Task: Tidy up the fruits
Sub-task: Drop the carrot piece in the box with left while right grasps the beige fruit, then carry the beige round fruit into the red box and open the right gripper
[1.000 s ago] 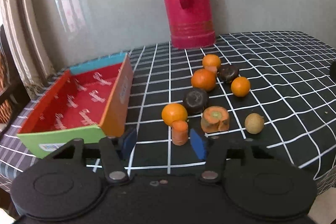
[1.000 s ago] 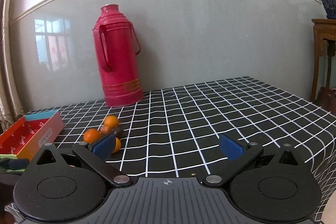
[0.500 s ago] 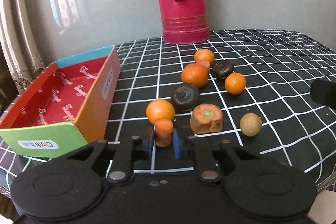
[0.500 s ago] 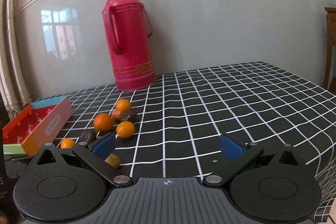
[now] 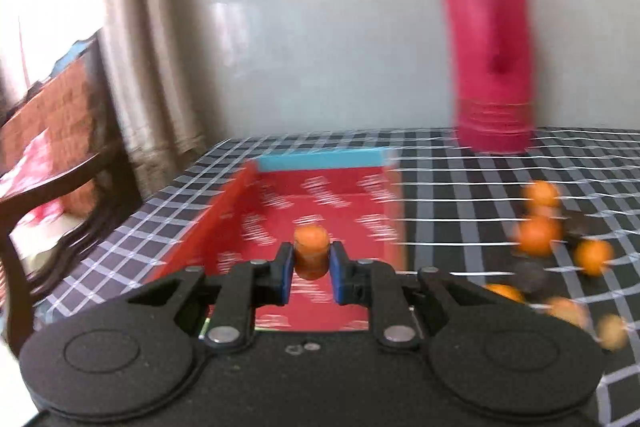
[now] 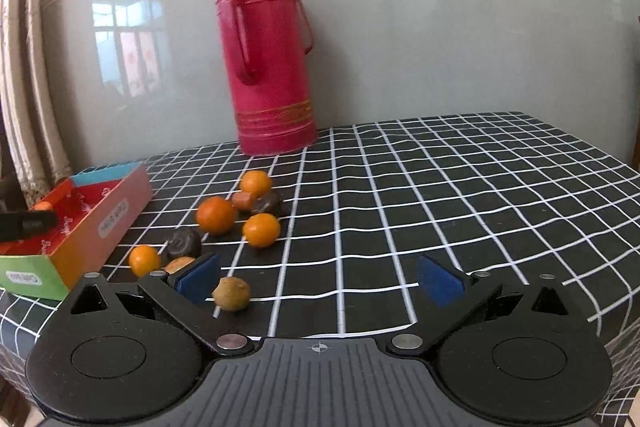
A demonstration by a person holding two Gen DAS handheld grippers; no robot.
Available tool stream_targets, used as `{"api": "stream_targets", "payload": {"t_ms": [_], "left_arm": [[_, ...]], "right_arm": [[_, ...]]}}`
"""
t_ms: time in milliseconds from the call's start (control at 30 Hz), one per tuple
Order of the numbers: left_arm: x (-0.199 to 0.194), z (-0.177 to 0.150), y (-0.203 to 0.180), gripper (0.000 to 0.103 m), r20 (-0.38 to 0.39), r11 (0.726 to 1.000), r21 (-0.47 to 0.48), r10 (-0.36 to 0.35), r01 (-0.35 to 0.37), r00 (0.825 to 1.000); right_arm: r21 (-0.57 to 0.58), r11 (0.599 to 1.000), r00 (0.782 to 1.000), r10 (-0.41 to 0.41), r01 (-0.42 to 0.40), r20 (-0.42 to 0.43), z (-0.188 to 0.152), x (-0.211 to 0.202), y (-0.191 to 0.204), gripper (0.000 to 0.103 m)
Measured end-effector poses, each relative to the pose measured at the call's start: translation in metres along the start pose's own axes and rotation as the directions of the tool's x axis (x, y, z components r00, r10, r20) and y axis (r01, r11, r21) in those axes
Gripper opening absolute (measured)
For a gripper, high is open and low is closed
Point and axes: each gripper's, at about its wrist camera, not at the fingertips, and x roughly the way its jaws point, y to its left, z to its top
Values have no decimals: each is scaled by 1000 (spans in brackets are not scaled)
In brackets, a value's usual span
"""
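My left gripper (image 5: 311,269) is shut on a short orange carrot piece (image 5: 311,254) and holds it above the red inside of the open cardboard box (image 5: 340,195). In the right wrist view the same box (image 6: 100,223) lies at the left, with the left gripper's black tip (image 6: 28,223) over it. My right gripper (image 6: 320,281) stands open above the checked cloth, nothing between its fingers. Several oranges (image 6: 216,215), dark fruits (image 6: 184,242) and a small brown fruit (image 6: 231,293) lie beside its left finger (image 6: 199,277).
A tall red thermos (image 6: 269,83) stands at the back by the wall. The black checked tablecloth (image 6: 440,195) stretches bare to the right. In the left wrist view a dark wooden chair (image 5: 60,167) and a curtain (image 5: 148,47) stand beyond the table's left edge.
My left gripper closed on the carrot piece, lifted it off the cloth and swung left over the box. The right gripper drifted closer to the fruit pile.
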Motion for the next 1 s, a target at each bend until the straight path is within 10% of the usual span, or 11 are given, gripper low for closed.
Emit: {"api": "stream_targets", "payload": {"t_ms": [267, 533, 567, 633, 1000], "left_arm": [[41, 2, 54, 12, -183, 989, -116, 69, -91, 981], [35, 6, 64, 35, -179, 988, -138, 39, -64, 983], [33, 6, 65, 51, -171, 988, -140, 34, -59, 985], [24, 5, 67, 63, -142, 988, -151, 19, -41, 990], [-9, 6, 92, 84, -25, 980, -178, 89, -92, 996]], "right_arm": [[-60, 998, 1000, 2, -3, -18, 0, 15, 24, 103], [-87, 994, 996, 68, -73, -55, -5, 30, 42, 102], [-92, 993, 996, 67, -72, -54, -6, 31, 43, 97], [-95, 993, 996, 66, -71, -63, -7, 34, 47, 46], [-49, 995, 989, 80, -86, -122, -11, 48, 47, 27]]}}
